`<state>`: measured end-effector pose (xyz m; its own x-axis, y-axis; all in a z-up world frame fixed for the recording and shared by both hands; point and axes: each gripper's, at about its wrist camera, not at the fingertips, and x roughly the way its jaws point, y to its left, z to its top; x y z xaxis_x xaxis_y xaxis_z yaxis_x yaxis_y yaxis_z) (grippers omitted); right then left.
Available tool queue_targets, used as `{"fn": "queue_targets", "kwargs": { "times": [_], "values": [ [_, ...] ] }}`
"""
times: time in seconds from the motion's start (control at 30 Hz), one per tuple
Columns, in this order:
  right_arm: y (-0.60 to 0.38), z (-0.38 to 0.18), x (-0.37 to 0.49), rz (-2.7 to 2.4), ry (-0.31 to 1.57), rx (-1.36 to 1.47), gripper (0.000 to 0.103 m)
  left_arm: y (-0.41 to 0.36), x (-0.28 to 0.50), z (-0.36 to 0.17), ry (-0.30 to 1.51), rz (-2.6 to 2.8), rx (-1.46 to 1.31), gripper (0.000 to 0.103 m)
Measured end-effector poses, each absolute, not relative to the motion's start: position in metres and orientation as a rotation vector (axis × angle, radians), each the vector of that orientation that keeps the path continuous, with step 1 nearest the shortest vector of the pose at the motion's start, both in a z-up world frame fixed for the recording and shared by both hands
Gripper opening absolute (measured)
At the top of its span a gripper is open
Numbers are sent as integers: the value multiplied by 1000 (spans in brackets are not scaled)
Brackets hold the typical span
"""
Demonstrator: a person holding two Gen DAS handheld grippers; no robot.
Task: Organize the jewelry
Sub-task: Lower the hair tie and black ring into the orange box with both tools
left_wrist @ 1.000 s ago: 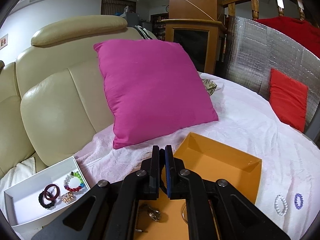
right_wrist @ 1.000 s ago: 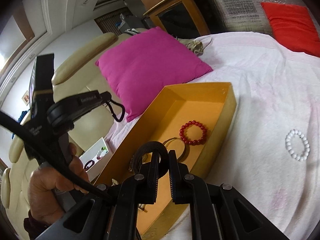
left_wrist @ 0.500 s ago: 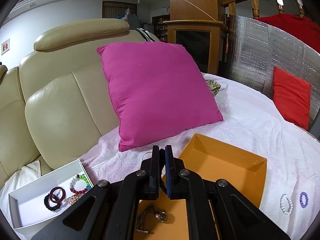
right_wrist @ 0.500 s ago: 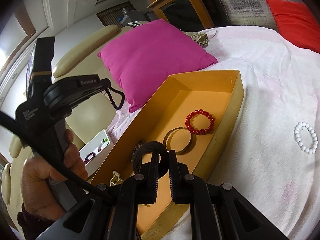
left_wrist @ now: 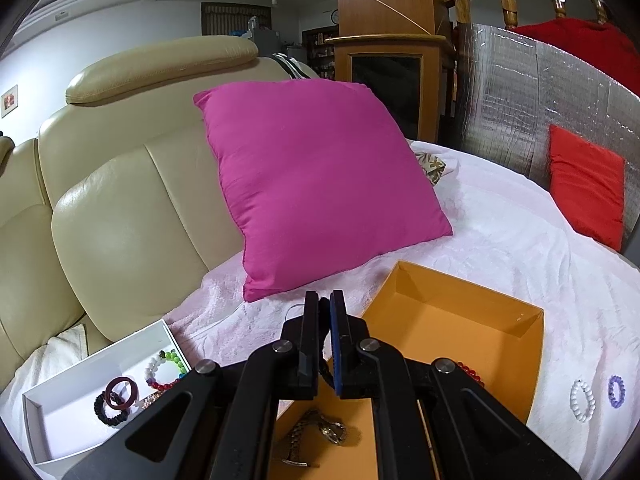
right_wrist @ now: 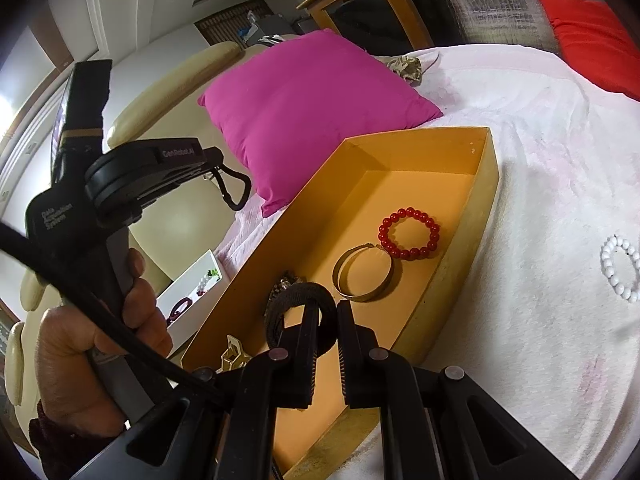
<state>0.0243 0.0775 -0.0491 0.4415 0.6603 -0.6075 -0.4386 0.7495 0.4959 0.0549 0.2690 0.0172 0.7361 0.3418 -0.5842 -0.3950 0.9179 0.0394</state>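
My right gripper (right_wrist: pixel 327 308) is shut on a black fabric band (right_wrist: pixel 298 294), which loops around its left finger above the near end of the orange box (right_wrist: pixel 486 184). In the box lie a red bead bracelet (right_wrist: pixel 408 234), a gold bangle (right_wrist: pixel 362 276), a metal link watch (left_wrist: pixel 320 430) and a gold clip (right_wrist: pixel 232 354). My left gripper (left_wrist: pixel 324 298) is shut over the box's near left corner (left_wrist: pixel 532 360), and I see nothing between its pads. A hand (right_wrist: pixel 100 344) holds it at the left of the right wrist view.
A white tray (left_wrist: pixel 72 444) at the left holds a multicoloured bead bracelet (left_wrist: pixel 166 368), a maroon ring (left_wrist: pixel 122 392) and a black band (left_wrist: pixel 108 412). A white bead bracelet (left_wrist: pixel 582 400) and a purple one (left_wrist: pixel 616 392) lie on the pale cloth. A pink cushion (left_wrist: pixel 320 192) leans on the sofa.
Both grippers stay shut and nearly still. The right one keeps the black band, and the box has drifted slightly in both views.
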Motion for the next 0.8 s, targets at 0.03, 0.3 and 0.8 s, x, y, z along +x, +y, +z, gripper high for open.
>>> {"fn": "queue_targets", "kwargs": {
  "times": [0.03,0.3,0.8],
  "values": [
    [78,-50,24,694,878,284,10,269,55,17,625,406,-87,5],
    [86,-56,24,707,896,273,10,275,57,13,639,409,-67,5],
    [99,-65,29,708,931,258,10,286,64,0,701,367,-39,5]
  ]
}}
